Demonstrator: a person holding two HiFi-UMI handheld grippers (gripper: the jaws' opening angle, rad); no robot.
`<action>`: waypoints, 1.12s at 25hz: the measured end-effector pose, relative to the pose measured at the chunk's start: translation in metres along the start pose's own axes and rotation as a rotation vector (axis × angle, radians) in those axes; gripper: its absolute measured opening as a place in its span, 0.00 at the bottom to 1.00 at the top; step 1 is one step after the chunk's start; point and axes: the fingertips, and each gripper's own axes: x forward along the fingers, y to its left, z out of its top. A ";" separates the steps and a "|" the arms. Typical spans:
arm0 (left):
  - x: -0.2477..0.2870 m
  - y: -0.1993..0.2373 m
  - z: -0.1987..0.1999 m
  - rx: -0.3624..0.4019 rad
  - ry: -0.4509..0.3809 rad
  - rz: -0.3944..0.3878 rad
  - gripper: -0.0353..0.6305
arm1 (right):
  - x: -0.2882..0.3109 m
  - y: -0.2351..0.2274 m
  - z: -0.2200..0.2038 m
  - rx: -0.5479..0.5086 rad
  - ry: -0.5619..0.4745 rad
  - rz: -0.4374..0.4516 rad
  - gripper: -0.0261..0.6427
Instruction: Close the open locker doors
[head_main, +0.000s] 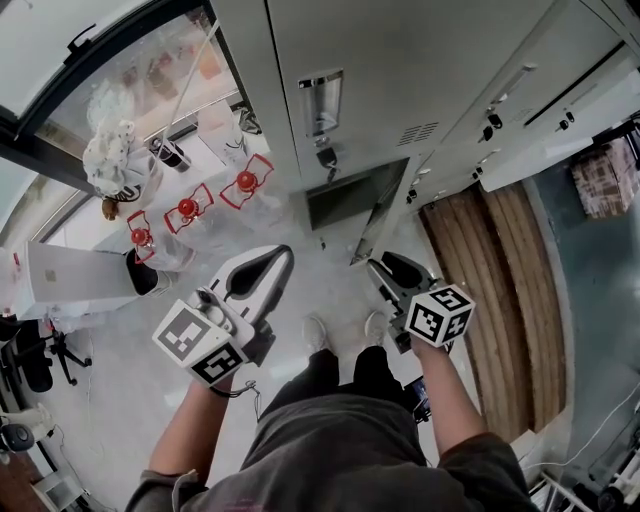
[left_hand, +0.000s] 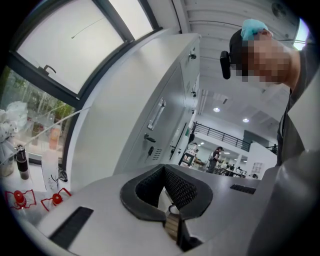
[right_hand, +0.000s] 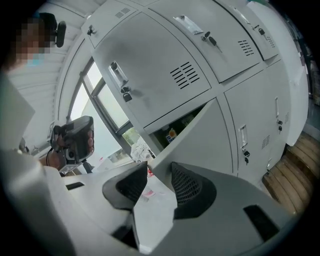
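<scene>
Low down, grey locker door (right_hand: 205, 142) hanging ajar, baring a dim compartment (right_hand: 187, 118) with an orange-labelled container (right_hand: 171, 134); right gripper (right_hand: 159, 167) spread apart, left gripper (left_hand: 163, 168) pinched together, empty.

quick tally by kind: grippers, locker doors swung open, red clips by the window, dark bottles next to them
grippers: 2, the left gripper and the right gripper
open locker door: 1
red clips: 3
dark bottle: 1
total: 7
</scene>
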 end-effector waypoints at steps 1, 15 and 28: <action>-0.002 0.002 0.000 0.000 0.000 0.004 0.06 | 0.003 0.002 0.000 0.002 0.000 0.005 0.23; -0.016 0.023 0.003 -0.011 -0.006 0.048 0.06 | 0.034 0.014 0.007 0.011 0.007 0.044 0.23; -0.025 0.033 0.005 -0.019 -0.010 0.076 0.06 | 0.058 0.023 0.015 0.009 0.022 0.059 0.23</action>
